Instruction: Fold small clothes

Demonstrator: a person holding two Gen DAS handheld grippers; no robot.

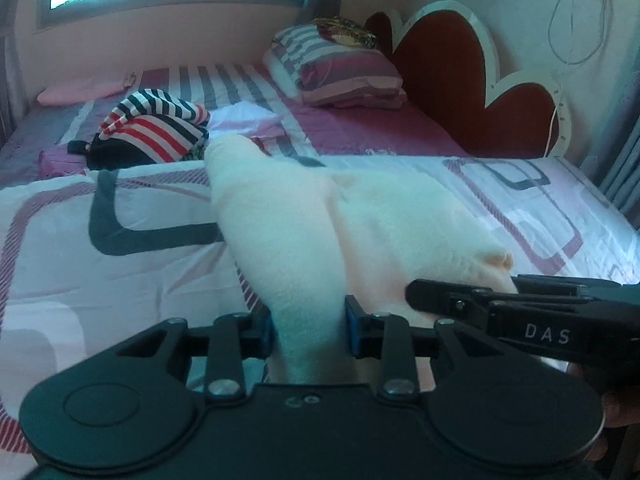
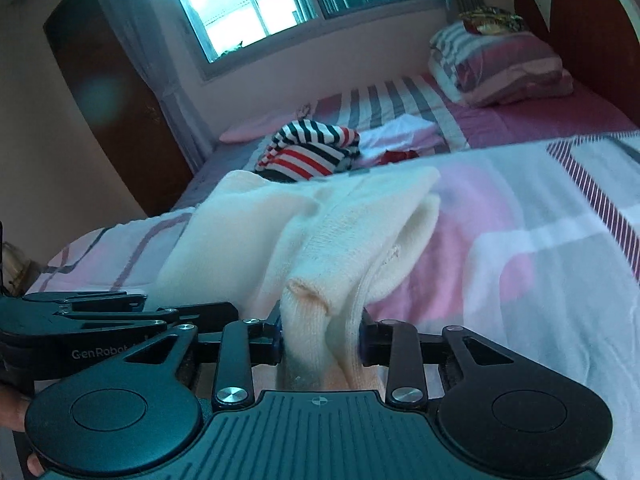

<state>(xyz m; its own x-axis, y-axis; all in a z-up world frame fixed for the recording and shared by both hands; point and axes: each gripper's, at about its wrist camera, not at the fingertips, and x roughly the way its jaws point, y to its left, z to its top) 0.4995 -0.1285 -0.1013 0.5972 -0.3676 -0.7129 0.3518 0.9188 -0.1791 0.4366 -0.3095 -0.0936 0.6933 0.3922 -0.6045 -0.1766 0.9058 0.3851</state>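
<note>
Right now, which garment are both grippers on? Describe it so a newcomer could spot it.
On the bed, over the white quilt with pink and grey squares, lies a cream knit garment. The left gripper and right gripper each pinch its near edge. Unlike the striped clothes behind, it is plain, pale and fuzzy.

The left gripper (image 1: 309, 328) is black with blue pads and shiny screws. The right gripper (image 2: 322, 336) looks the same. White letters say "DAS".

Clamped between the right gripper's (image 2: 322, 334) matt black plastic fingers, the cream garment (image 2: 320, 224) is soft, fuzzy knit cloth. Beyond the claw, the bedsheet (image 2: 520, 216) looks like smooth printed cotton; the headboard (image 1: 440, 52) appears glossy
</note>
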